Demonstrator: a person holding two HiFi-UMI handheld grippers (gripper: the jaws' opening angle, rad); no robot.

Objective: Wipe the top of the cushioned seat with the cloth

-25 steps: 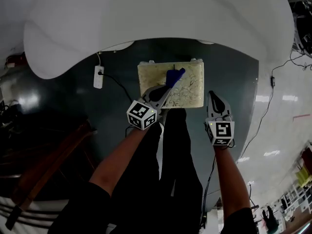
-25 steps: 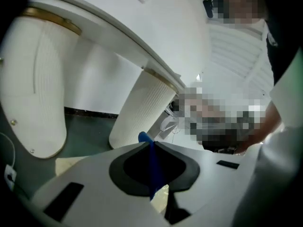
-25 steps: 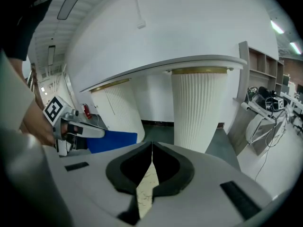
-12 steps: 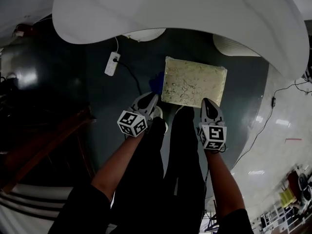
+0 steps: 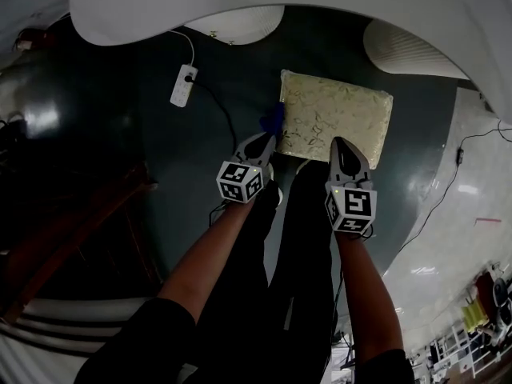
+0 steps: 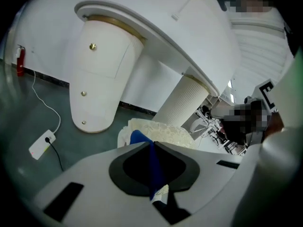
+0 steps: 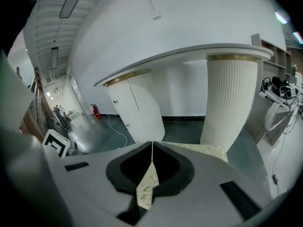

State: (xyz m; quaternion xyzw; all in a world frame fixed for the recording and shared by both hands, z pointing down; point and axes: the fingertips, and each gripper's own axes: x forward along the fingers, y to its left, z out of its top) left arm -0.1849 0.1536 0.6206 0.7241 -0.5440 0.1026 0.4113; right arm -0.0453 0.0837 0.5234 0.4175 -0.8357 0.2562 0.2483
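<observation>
We are looking down on a dark green, glossy floor (image 5: 200,182) that is reflecting pale patches of light. A white curved counter (image 5: 320,6) is arching across the top of the frame, and two white columns are standing under it: a smooth one (image 5: 240,24) at upper middle and a ribbed one (image 5: 408,54) at upper right. A white power strip (image 5: 183,86) is lying on the floor at upper left, with a dark cable trailing from it.

The cushioned seat (image 5: 340,118) is sitting on the floor right of centre, between the two columns and nearer to us than both. It is a pale yellow rectangle, plump, covered in a leafy pattern. The blue cloth (image 5: 274,120) is bunching against the seat's left edge.

Our left gripper (image 5: 258,144) is reaching to that edge, its jaws pressing together on the cloth, which is showing as a blue fold in the slit between them. Our right gripper (image 5: 342,149) is lying at the seat's near edge, jaws closed, pinching a strip of the seat's patterned cover.
</observation>
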